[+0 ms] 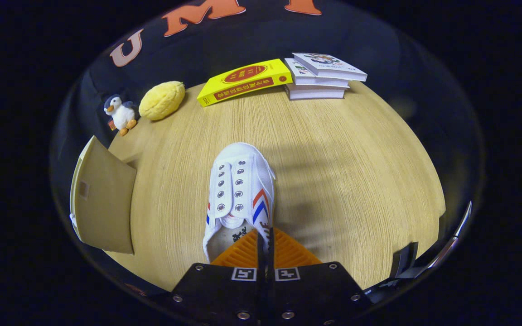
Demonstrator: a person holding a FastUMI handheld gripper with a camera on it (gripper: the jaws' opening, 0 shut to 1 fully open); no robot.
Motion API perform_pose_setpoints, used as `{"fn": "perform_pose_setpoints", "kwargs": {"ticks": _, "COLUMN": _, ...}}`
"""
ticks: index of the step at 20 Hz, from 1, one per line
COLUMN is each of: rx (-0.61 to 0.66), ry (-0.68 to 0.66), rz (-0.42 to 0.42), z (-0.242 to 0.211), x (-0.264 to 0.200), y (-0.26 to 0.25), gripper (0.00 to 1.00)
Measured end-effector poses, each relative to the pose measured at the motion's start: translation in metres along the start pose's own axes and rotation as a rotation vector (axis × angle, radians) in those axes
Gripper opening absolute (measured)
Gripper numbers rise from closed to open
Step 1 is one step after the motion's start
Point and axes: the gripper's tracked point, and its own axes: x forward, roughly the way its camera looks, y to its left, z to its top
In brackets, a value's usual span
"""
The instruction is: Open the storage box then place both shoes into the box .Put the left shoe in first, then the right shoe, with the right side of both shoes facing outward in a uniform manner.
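At the far left, the storage box [102, 199] stood with its tan flap raised, well apart from the white shoe [238, 190] that served as our marker on the wooden table [356, 181]. Beyond the box and to the left of the shoe's toe, a small plush penguin [119, 113] sat just beside a yellow plush toy [161, 100] near the table's far edge. We held the shoe at mid-table, toe pointing away from us, its red and blue stripes showing on both sides of the lace eyelets. Our gripper [264, 242] had its two fingers drawn together on the shoe's right side wall at the heel opening, the thin canvas edge pinched between the pads. Farther back, beyond the toe, a yellow book [244, 81] lay flat, touching a stack of white books [322, 74] to its right. To the right of the shoe we saw bare wood crossed by soft shadows.
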Motion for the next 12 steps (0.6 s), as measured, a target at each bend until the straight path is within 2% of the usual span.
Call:
{"fn": "perform_pose_setpoints", "kwargs": {"ticks": 3, "rx": 0.043, "ry": -0.030, "rz": 0.043, "z": 0.015, "x": -0.007, "y": 0.013, "gripper": 0.00}}
{"fn": "perform_pose_setpoints", "kwargs": {"ticks": 12, "rx": 0.031, "ry": -0.153, "rz": 0.121, "z": 0.070, "x": -0.050, "y": 0.056, "gripper": 0.00}}
